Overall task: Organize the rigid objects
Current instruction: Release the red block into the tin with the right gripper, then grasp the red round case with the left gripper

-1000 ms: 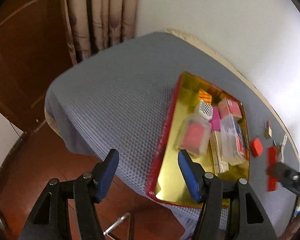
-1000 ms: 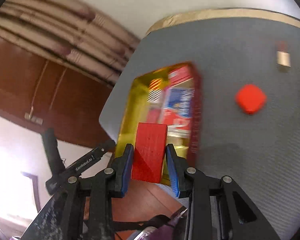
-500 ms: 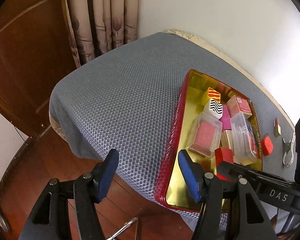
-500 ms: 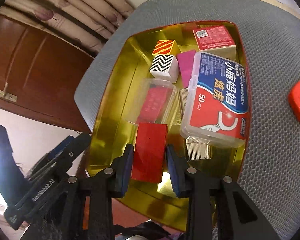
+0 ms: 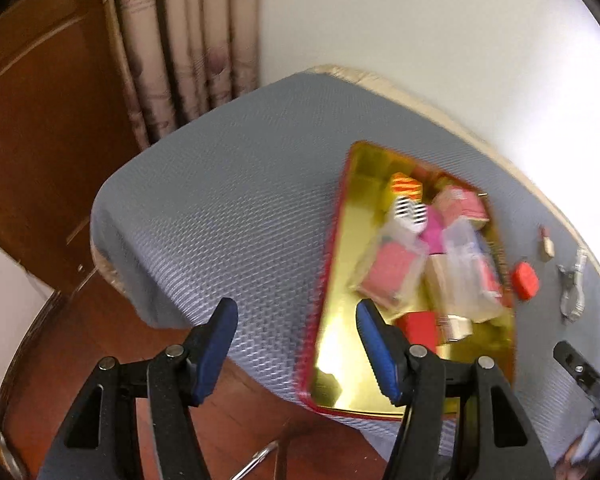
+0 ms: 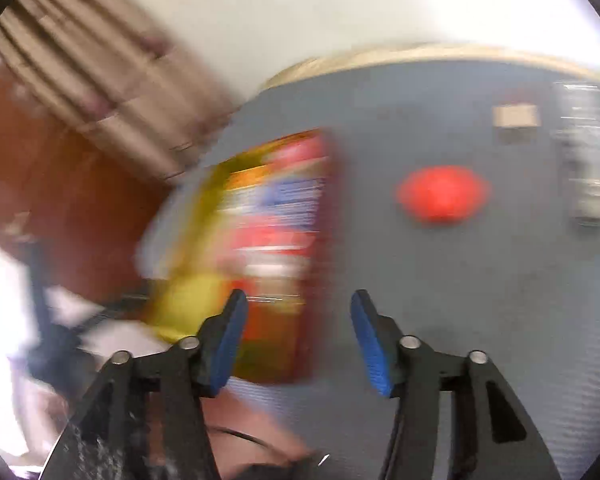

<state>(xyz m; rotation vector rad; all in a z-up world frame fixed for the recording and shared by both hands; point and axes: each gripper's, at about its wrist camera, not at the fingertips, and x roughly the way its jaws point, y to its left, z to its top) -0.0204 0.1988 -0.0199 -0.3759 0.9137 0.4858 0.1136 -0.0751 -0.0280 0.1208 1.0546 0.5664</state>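
1. Right tongs (image 6: 296, 336): jaws opening, nothing between them; red block (image 5: 418, 328) lies in tray (image 5: 340, 364), sorted.
2. Left tongs (image 5: 294, 344): open, empty, idle.
3. Red piece (image 6: 442, 194) at 1 o'clock on surface (image 6: 480, 300), unsorted.

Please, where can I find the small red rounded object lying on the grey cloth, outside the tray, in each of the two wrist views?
Left wrist view: the red rounded object lies at the right, just beyond the gold tray's right rim.
Right wrist view: it appears blurred, right of centre, to the right of the tray.
Shared landmark: the gold tray with red rim.
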